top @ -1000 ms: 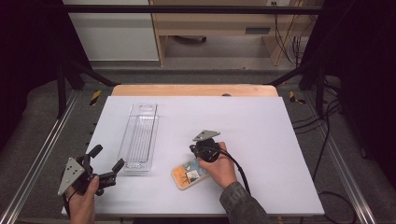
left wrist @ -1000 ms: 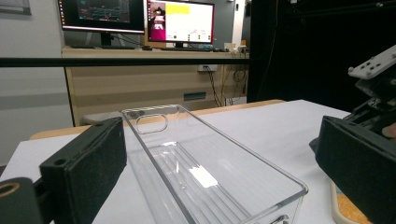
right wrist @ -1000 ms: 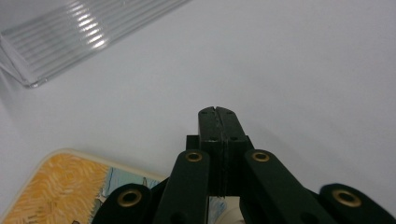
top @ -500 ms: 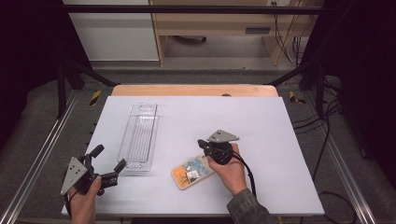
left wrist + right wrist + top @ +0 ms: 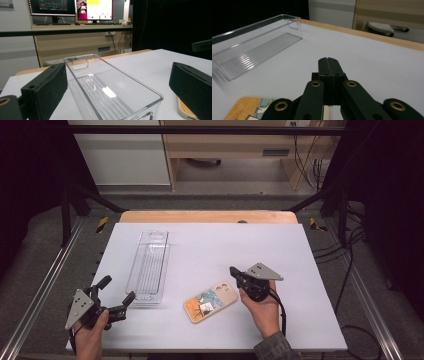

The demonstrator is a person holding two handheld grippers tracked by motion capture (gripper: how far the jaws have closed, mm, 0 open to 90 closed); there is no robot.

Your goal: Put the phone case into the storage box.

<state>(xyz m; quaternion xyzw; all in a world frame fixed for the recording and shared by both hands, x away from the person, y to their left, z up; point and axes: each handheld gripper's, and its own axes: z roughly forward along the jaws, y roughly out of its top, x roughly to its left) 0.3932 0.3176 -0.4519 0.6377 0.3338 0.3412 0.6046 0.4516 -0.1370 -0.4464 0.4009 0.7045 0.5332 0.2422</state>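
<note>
A cream-edged phone case with an orange-and-blue picture on its back (image 5: 210, 301) lies flat on the white table top (image 5: 280, 245), near the front edge and roughly midway between the two hands; nothing holds it. The long clear plastic tray with a ribbed floor and a handle slot at its far end (image 5: 149, 266) stands empty just to the left of the case, apart from it, its near end close to the left gripper. The right gripper (image 5: 234, 271) sits just beside the case's right end, lifted off the table, with its jaws pressed flat together and nothing between them; the right gripper view shows the two black pads meeting in a closed seam above the case's corner (image 5: 249, 110). The left gripper (image 5: 117, 292) rests at the table's front left corner with its jaws spread wide and empty, and in the left gripper view the tray's near end (image 5: 110, 97) lies straight ahead between the two pads, untouched, with the case's edge (image 5: 185, 111) peeking from under the right-hand one. Judging from this, the work of getting the case into the tray is barely begun: the case is not gripped, not lifted, and not in the tray. What remains is the whole of it: opening a gripper on the case, picking it off the flat surface, carrying it over the tray wall and laying it on the ribbed floor.
</note>
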